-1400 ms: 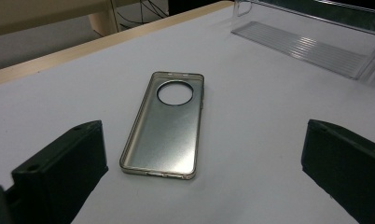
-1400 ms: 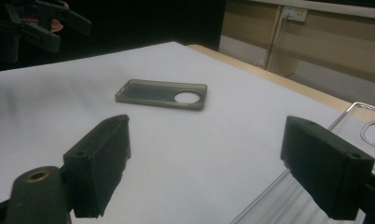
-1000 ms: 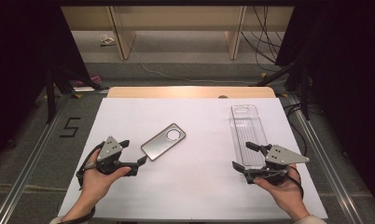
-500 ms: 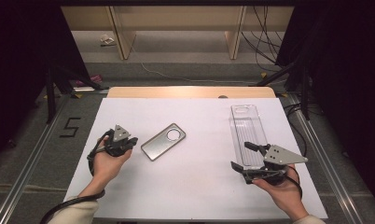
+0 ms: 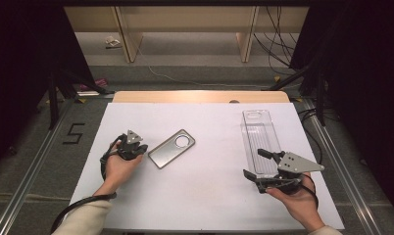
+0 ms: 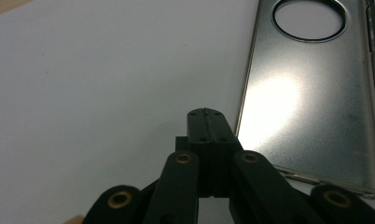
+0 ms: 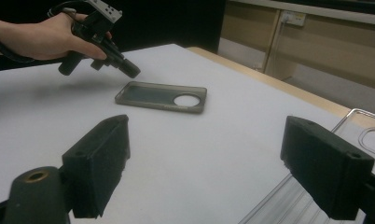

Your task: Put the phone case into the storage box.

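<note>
A white-topped bench (image 5: 205,196) stands in a dark room with pale wooden furniture behind. A glossy grey phone case (image 5: 171,148) with a round camera hole lies left of centre, just beside the left gripper (image 5: 138,151), fingers pressed together. The right gripper (image 5: 254,163), fingers apart, hovers by a clear plastic tray (image 5: 258,132).

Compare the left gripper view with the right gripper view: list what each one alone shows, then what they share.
Left gripper view alone: its own left gripper, jaws shut with nothing between them, close beside the phone case. Right gripper view alone: the right gripper with jaws wide open, the clear tray, the left hand, and wooden furniture beyond the table edge. Shared: the phone case with its round cutout, and the white table.
</note>
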